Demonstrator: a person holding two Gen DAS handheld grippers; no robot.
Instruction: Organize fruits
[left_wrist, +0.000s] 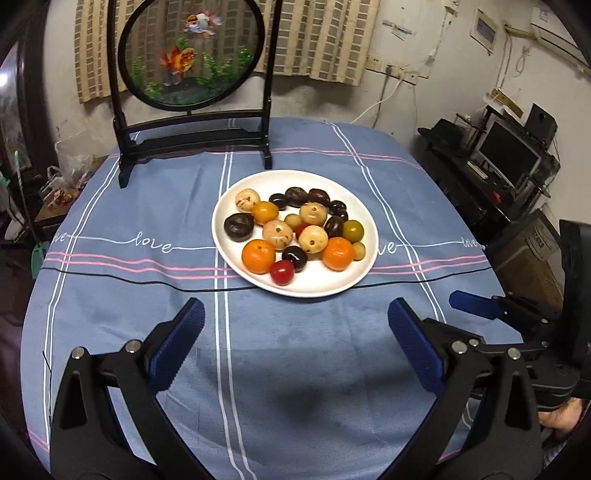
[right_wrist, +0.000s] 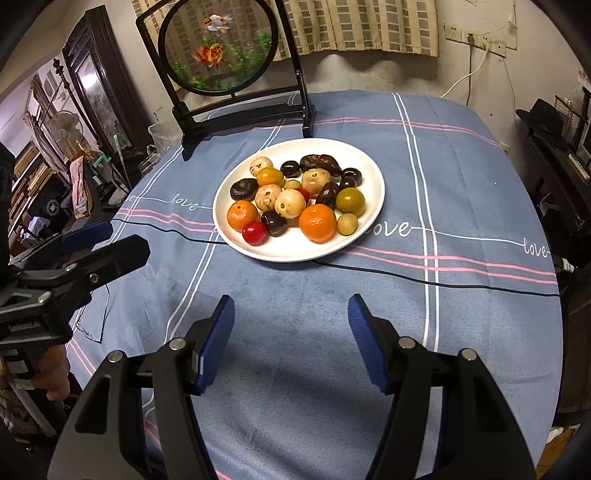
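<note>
Blue cloth with white and pink stripes and the word "love" covers the table (left_wrist: 147, 206); a white plate (left_wrist: 332, 284) sits near its middle, and a thin black cable (right_wrist: 443, 282) runs across the cloth and under the plate's near edge. All fruits (left_wrist: 291, 229) lie on the plate in one mixed heap: two oranges, a red one at the near rim, several pale tan ones, several dark brown ones, small green ones at the right. Left gripper (left_wrist: 295, 343): jaws stand wide apart over bare cloth, nothing between the blue pads, well short of the plate. Right gripper (right_wrist: 291, 336): jaws likewise parted, empty, over bare cloth near the plate; neither touches fruit. Behind the plate stands a black-framed round goldfish screen (left_wrist: 192, 55), upright, at the table's far edge.
</note>
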